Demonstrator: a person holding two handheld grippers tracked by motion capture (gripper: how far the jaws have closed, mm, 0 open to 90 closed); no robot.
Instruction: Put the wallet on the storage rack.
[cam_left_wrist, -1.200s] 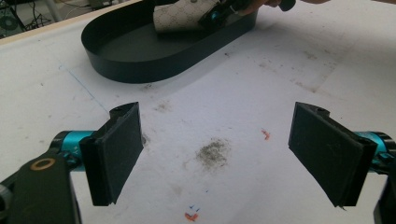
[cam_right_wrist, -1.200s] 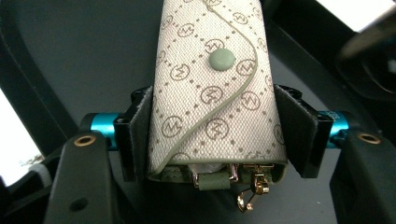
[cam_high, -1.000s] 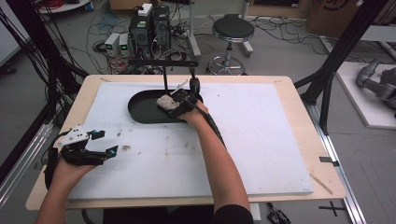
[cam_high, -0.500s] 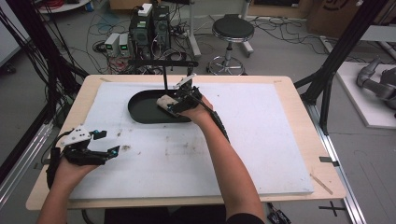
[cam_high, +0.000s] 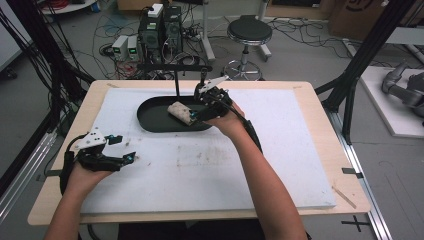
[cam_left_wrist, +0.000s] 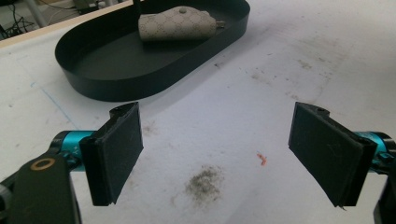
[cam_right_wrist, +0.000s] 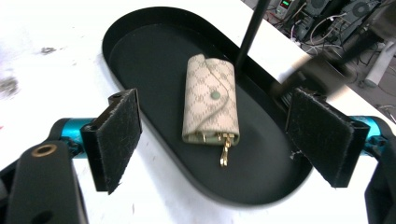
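Beige key pouch (cam_right_wrist: 209, 101) lay in the black oval tray (cam_right_wrist: 140, 56), between the right gripper (cam_right_wrist: 224, 140)'s wide-open jaws, untouched.

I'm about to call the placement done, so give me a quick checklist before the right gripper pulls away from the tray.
1. Key pouch lying flat inside the black tray: ok.
2. Right gripper open, jaws apart from the pouch: ok.
3. Brass clasp inside the tray rim: ok.
4. Black post close beside the withdrawal path: not ok, mind it.
5. Left gripper open, holding nothing, away from the tray: ok.
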